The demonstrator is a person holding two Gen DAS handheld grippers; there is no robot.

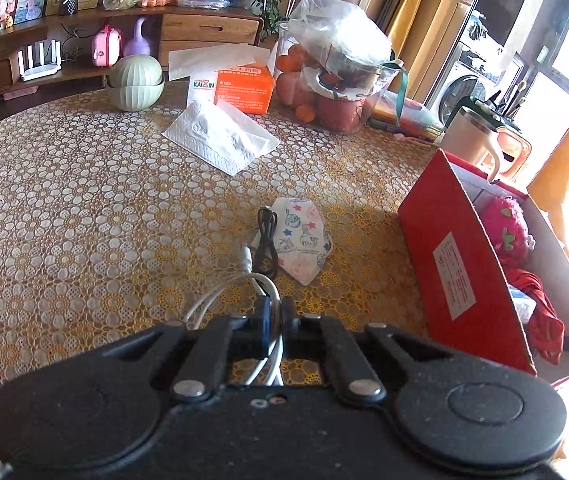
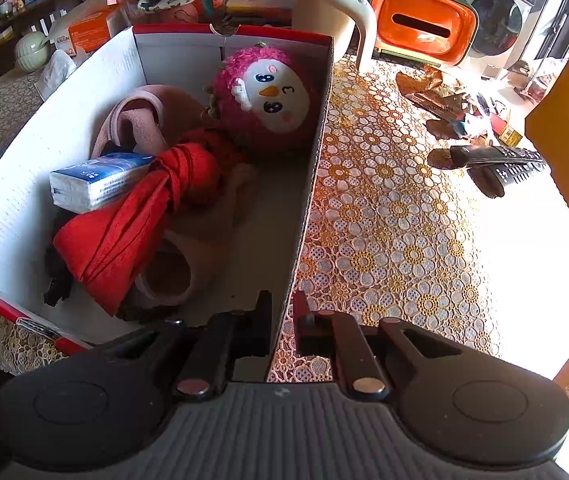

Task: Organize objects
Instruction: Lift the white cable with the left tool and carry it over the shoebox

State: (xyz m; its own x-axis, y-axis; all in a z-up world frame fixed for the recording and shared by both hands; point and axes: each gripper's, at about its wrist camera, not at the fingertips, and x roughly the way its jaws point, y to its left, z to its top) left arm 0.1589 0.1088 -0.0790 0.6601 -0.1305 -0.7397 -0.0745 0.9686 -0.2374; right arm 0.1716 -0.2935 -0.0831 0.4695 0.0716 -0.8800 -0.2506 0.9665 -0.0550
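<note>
My left gripper (image 1: 275, 309) is shut on a looped white cable (image 1: 220, 300), held a little above the lace tablecloth. Just beyond it lie a coiled black cable (image 1: 267, 240) and a printed face mask (image 1: 304, 236). The red cardboard box (image 1: 460, 264) stands to the right. In the right wrist view my right gripper (image 2: 282, 308) is shut on the box's right wall (image 2: 308, 184), one finger inside and one outside. Inside the box lie a pink plush toy (image 2: 272, 96), a red knotted cloth (image 2: 132, 220), a tissue pack (image 2: 96, 180) and pink fabric (image 2: 144, 120).
Loose tissues (image 1: 220, 140), an orange tissue box (image 1: 244, 88), a green lidded bowl (image 1: 136, 80) and a bagged fruit container (image 1: 336, 80) stand at the far side of the table. A cream mug (image 2: 328, 12), an orange holder (image 2: 424, 24), wrappers (image 2: 440, 96) and remotes (image 2: 500, 164) lie right of the box.
</note>
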